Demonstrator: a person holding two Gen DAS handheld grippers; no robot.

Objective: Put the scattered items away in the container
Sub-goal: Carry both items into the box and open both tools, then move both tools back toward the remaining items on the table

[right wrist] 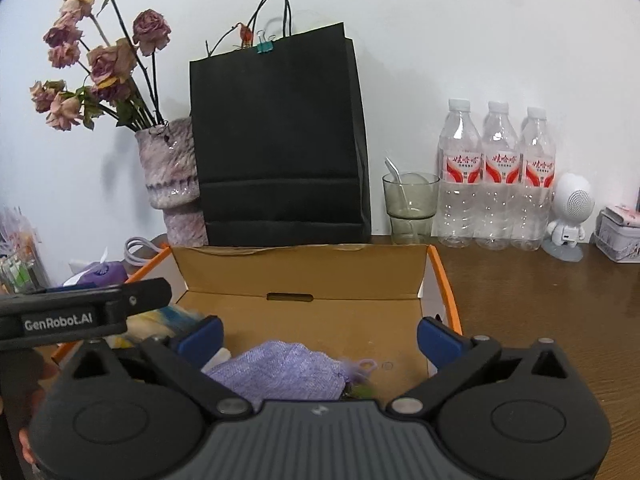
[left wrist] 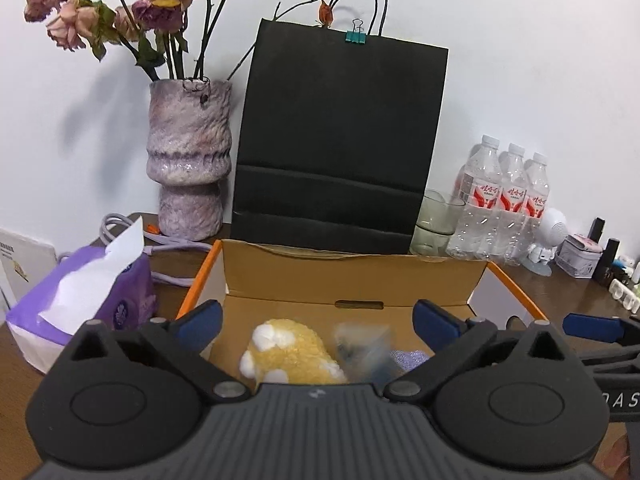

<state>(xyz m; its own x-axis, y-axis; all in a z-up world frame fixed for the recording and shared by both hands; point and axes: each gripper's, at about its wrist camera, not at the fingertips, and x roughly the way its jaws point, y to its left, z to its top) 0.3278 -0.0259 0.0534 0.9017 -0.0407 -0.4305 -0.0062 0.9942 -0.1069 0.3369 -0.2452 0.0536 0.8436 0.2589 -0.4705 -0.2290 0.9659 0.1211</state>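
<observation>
Both my grippers, left (left wrist: 316,316) and right (right wrist: 318,330), hung spread and empty over the box (right wrist: 304,272). Inside it lay the plush (left wrist: 288,354), a blurred packet (left wrist: 362,346) and the purple pouch (right wrist: 276,372). Swinging back carelessly, I might have knocked the glass (right wrist: 410,208) or the 3 bottles (right wrist: 498,176) on the brown wooden table (right wrist: 540,304) against a white wall.

Box (right wrist: 300,276) brown, orange-edged; plush (left wrist: 288,354) between left pads yellow, white-spotted; pouch (right wrist: 276,372) between right pads lilac; pads (right wrist: 200,338) blue.
</observation>
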